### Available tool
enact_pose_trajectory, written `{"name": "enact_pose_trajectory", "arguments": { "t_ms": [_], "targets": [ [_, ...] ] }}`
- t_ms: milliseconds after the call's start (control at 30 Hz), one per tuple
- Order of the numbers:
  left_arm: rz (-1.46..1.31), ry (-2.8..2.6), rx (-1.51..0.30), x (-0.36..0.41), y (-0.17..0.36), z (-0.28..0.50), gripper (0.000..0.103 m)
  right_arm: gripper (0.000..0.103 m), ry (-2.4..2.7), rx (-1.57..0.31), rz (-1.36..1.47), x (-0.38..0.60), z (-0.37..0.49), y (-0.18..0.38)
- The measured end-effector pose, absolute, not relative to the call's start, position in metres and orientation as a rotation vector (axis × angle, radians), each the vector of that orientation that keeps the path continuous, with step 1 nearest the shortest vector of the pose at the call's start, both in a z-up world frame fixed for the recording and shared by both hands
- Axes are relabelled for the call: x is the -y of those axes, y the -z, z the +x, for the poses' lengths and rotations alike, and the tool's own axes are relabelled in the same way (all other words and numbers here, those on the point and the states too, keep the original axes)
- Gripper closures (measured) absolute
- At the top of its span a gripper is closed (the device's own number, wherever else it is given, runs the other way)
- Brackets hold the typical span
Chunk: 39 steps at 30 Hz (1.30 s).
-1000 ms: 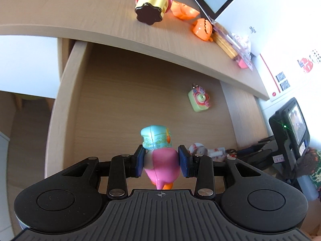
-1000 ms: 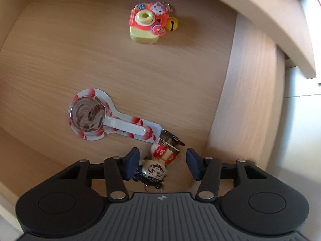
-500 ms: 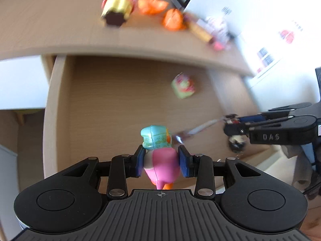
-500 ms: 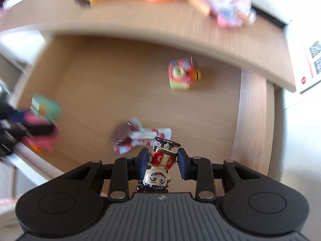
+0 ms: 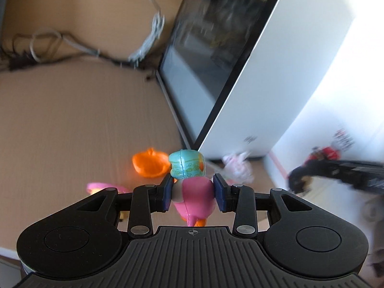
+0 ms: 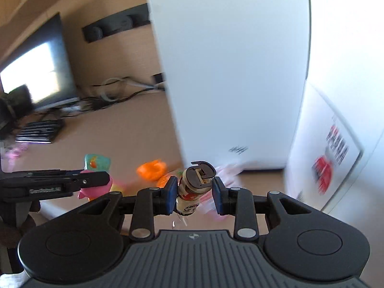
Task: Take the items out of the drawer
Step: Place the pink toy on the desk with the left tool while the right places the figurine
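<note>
Bench (image 5: 72, 124), wide and tan, fills both views, with a white panel (image 6: 228, 72) rising at 1 o'clock and a dark screen (image 5: 204, 55) leaning at 12. Loose toys lie ahead of the tools at 12 o'clock: an orange shell (image 5: 150, 164) and a blurred pink-white packet (image 5: 236, 168), probably the pile where drawer items are gathered. Left tool (image 5: 193, 193) is clamped on a pink toy (image 5: 194, 196) with a teal head, held by its body so the head stands clear above the pads. Right tool (image 6: 194, 195) pinches a small figure (image 6: 192, 187), its black base end up. Both hang over the bench, apparently ready for setting down; the drawer is out of view.
</note>
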<state>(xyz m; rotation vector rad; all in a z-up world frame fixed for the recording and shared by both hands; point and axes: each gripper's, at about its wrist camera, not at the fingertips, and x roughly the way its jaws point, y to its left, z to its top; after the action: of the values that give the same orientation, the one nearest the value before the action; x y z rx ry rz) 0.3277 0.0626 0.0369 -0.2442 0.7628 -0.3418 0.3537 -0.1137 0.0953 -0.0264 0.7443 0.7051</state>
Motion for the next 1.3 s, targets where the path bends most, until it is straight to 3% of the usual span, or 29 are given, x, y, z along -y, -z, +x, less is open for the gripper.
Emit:
{"name": "enact_pose_trajectory", "arguments": {
  "t_ms": [167, 300, 433, 867, 933, 1000, 1133, 1300],
  "targets": [
    [-0.164, 0.276, -0.866, -0.048, 0.022, 0.353, 0.062, 0.073, -0.647, -0.786, -0.013, 0.110, 0.376, -0.068],
    [-0.091, 0.236, -0.842, -0.041, 0.035, 0.361, 0.039, 0.073, -0.544, -0.776, -0.067, 0.108, 0.393, -0.044],
    [-0.077, 0.230, -0.823, -0.040, 0.030, 0.367, 0.045, 0.073, -0.530, -0.824, -0.029, 0.107, 0.417, -0.018],
    [-0.156, 0.415, -0.729, -0.057, -0.021, 0.311, 0.046, 0.073, -0.544, -0.858, -0.073, 0.064, 0.470, 0.031],
    [-0.117, 0.480, -0.768, -0.049, -0.011, 0.294, 0.046, 0.068, -0.567, -0.843, -0.051, 0.067, 0.470, 0.031],
    [-0.075, 0.514, -0.817, -0.042, 0.004, 0.280, 0.046, 0.047, -0.550, -0.804, -0.059, 0.068, 0.464, 0.025],
    [-0.020, 0.565, -0.941, -0.028, 0.039, 0.264, 0.046, 0.044, -0.556, -0.732, -0.052, 0.076, 0.442, 0.003],
    [0.126, 0.603, -0.962, 0.001, 0.068, 0.258, 0.046, 0.040, -0.619, -0.700, -0.046, 0.089, 0.398, -0.016]
  ]
}}
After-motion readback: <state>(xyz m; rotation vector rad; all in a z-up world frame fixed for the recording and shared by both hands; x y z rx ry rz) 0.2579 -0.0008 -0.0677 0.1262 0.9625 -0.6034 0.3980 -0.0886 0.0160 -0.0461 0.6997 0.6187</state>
